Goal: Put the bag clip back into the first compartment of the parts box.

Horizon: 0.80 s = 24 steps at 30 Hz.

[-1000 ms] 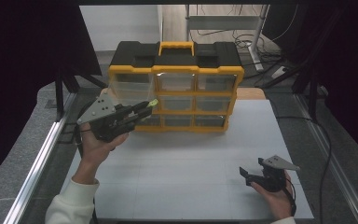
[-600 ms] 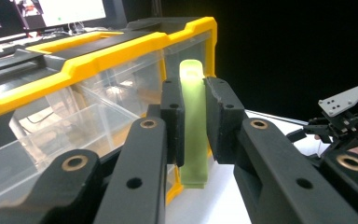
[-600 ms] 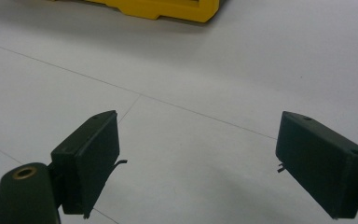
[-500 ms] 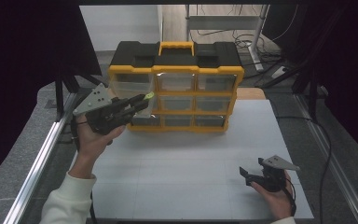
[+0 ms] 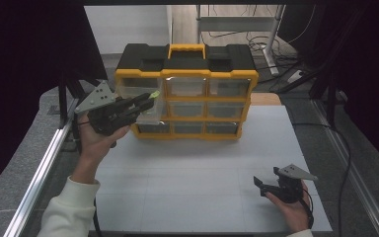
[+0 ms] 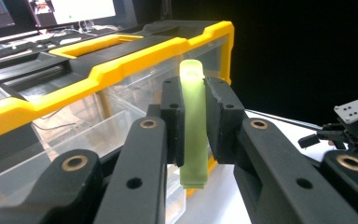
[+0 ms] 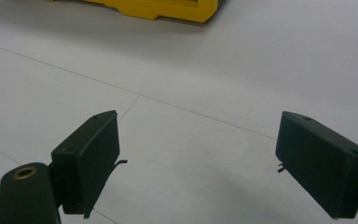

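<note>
Pale-green translucent plastic strip: sitting clamped between the two black pads of the left tongs, standing upright in the left gripper view, its rounded end poking past the pad tips. In the high view the strip is showing at about 10 o'clock of the white surface, just in front of the organiser's upper-left drawer.

Yellow-and-black plastic drawer organiser: standing at 12 o'clock on the surface, carrying a yellow handle and three rows of clear drawers. One clear plastic drawer at its left column is sticking out, just beside the left tongs.

Left hand: holding its tongs raised above the surface, jaws pointing toward 2 o'clock at the organiser.

Right tongs: resting low at 5 o'clock, well apart from the organiser, held by the right hand. Jaws are standing wide apart in the right gripper view, gripping nothing, bare surface lying between them.
</note>
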Tool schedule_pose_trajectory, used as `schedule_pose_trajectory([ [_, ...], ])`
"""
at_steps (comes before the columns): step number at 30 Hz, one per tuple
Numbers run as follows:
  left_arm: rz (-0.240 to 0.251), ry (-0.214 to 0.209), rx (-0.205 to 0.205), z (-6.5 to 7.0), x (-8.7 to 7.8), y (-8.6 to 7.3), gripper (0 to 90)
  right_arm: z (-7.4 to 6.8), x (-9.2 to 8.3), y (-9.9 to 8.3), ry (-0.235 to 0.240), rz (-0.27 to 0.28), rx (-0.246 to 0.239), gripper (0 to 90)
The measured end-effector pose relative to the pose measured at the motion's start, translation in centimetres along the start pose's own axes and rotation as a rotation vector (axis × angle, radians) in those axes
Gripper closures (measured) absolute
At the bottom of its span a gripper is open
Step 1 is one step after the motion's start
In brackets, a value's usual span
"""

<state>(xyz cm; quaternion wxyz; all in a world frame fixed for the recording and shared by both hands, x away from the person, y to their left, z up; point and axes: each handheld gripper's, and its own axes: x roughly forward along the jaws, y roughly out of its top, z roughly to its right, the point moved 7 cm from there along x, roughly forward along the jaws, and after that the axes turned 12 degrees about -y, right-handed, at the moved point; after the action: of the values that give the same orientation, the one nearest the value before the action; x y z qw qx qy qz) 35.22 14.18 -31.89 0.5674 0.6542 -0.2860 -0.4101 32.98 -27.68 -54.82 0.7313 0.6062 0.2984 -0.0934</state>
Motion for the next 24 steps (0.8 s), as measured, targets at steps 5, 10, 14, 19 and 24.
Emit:
schedule_pose_trajectory([
  [5,-0.001,0.018,-0.012,-0.9,-0.1,0.2,77.8,0.0,0.0,0.0,0.0,0.0,0.001,13.8],
  [10,0.0,0.034,-0.023,-1.7,0.0,0.3,77.8,0.0,0.0,0.0,-0.001,0.001,0.001,13.8],
  [14,-0.002,0.049,-0.031,-2.3,-0.1,0.4,77.8,0.1,0.0,0.0,-0.003,0.001,0.0,13.8],
  [19,0.001,0.074,-0.043,-3.1,-0.2,0.6,77.7,0.0,0.0,0.0,-0.002,0.002,0.001,13.8],
  [24,-0.012,0.095,-0.046,-3.8,-0.2,0.6,77.6,0.1,0.0,0.0,-0.003,0.001,0.002,13.8],
])
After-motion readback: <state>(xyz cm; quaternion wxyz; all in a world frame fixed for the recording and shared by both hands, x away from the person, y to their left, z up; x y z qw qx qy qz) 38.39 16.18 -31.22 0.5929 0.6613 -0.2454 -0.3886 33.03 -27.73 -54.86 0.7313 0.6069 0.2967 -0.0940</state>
